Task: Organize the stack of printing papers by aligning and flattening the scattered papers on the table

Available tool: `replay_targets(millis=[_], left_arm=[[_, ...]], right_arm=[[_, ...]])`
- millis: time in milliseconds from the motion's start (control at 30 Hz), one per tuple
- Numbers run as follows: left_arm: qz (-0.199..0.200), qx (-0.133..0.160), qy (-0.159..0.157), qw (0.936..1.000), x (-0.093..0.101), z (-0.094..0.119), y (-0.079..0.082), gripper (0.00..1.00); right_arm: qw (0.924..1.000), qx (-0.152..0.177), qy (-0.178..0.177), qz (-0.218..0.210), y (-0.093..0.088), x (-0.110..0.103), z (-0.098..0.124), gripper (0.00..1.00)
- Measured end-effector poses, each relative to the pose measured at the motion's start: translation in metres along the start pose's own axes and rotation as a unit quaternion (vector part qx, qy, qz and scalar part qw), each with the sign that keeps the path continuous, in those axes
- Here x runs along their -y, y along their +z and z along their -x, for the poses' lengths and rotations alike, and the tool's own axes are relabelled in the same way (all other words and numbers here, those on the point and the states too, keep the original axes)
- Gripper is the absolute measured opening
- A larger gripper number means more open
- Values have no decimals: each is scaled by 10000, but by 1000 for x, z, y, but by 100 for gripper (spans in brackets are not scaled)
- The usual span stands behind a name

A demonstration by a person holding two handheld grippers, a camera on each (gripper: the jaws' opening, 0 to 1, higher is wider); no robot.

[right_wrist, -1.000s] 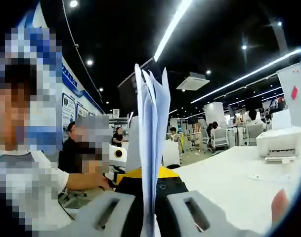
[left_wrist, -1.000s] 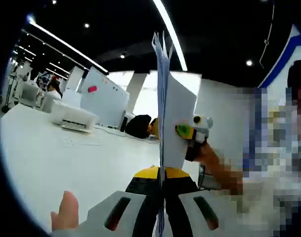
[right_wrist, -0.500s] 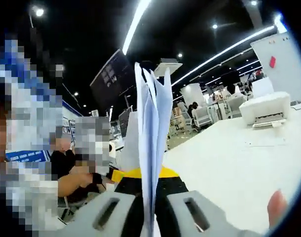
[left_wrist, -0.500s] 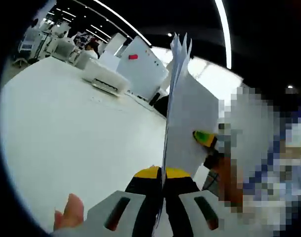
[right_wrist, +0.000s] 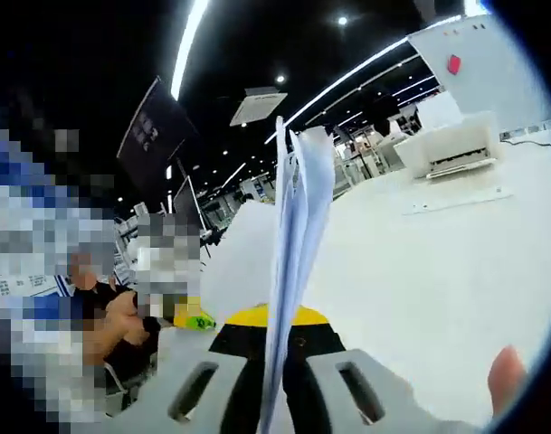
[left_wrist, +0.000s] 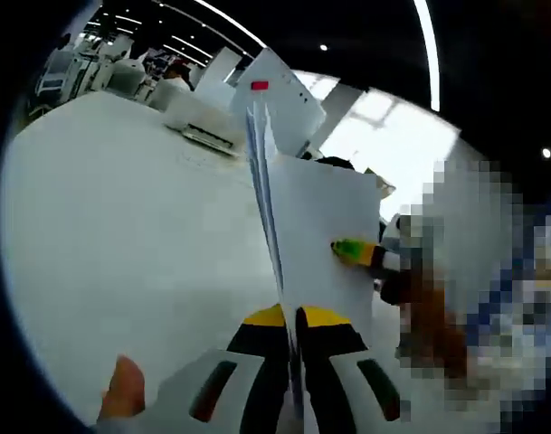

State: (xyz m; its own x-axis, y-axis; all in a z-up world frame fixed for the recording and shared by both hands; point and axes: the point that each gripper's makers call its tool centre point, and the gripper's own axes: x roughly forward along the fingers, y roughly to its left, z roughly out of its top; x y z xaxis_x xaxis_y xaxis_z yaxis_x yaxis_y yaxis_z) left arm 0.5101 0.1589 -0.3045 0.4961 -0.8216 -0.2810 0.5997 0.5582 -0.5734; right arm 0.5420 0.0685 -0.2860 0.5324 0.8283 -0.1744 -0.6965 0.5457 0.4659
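Since a second ago we've tipped the papers (left_wrist: 316, 244) down toward the desk (left_wrist: 112, 244); edges look more even. Left gripper (left_wrist: 293, 339) and right gripper (right_wrist: 277, 348) each pinch the stack upright, mid-air. Next: probably tap, then lay flat.

A broad white table (left_wrist: 121, 262) stretches far across the room. At its far end sits a white printer (right_wrist: 447, 149), with a white board (left_wrist: 275, 95) bearing a small red mark behind it. The ceiling is black, crossed by long light strips (right_wrist: 186, 41) and dotted with small spot lamps (right_wrist: 343, 20). Bright windows (left_wrist: 397, 145) glow beyond. Far off stand desks and chairs (left_wrist: 67, 72).
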Motion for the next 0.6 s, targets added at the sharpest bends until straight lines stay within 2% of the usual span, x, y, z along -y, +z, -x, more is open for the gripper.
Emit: replay_targets(millis=[267, 433, 600], left_arm=[[-220, -62, 322, 9992, -24, -10, -6, 8], [-267, -240, 503, 9981, -35, -14, -12, 9], [-233, -300, 608, 9974, -42, -13, -15, 16]], right_arm=[[9996, -215, -133, -106, -17, 22, -16, 0], [9993, -332, -162, -63, -24, 28, -20, 0], [9991, -384, -149, -90, -29, 28, -18, 0]])
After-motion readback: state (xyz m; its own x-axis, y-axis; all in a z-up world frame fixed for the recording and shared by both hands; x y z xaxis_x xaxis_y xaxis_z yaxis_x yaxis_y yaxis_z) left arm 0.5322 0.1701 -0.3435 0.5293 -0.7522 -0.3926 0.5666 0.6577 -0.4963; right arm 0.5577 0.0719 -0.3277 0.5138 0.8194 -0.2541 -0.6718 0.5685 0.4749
